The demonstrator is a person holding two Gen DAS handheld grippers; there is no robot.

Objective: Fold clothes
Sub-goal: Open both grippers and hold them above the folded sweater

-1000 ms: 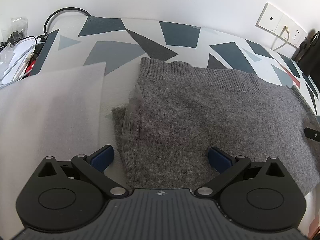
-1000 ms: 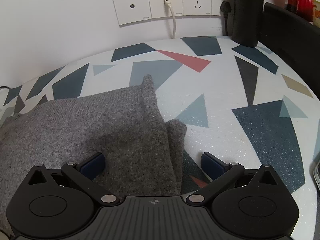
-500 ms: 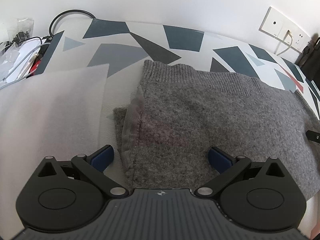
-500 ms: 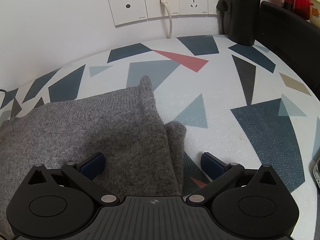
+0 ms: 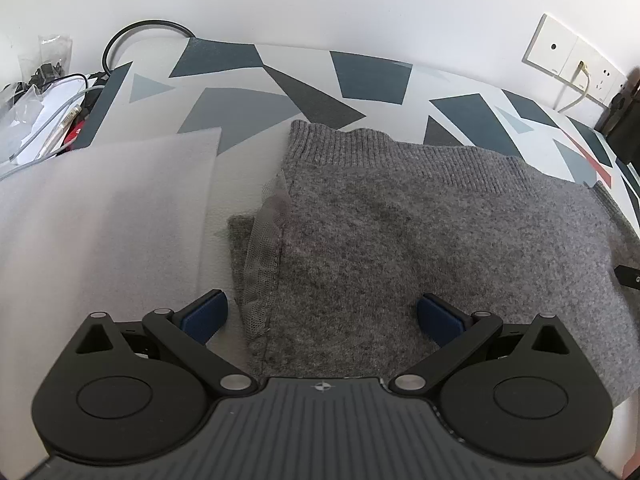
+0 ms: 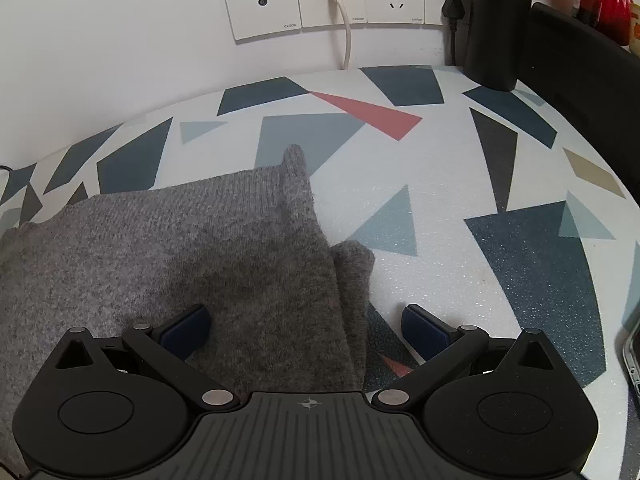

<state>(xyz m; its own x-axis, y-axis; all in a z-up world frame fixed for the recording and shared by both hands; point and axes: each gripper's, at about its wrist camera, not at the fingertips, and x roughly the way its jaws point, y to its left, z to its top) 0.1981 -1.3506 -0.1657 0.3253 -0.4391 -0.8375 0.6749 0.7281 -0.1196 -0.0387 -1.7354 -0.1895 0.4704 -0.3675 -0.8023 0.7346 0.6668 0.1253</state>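
Note:
A grey knitted garment lies flat on the patterned table, ribbed hem toward the wall. Its left edge shows a strip of grey mesh lining. My left gripper stands open over that left edge, one blue pad off the cloth and one above it. In the right wrist view the same grey garment ends in a folded right edge with a small tab pointing to the wall. My right gripper is open and straddles that right edge, nothing pinched.
A pale foam sheet lies left of the garment. Cables and clutter crowd the far left. Wall sockets with a white cord sit behind. A black box and dark case stand at the right; a phone edge lies nearby.
Both views have shifted slightly, the left gripper turning a little to the left and the right gripper drawing back a touch. The garment lies as before and both grippers stay open.

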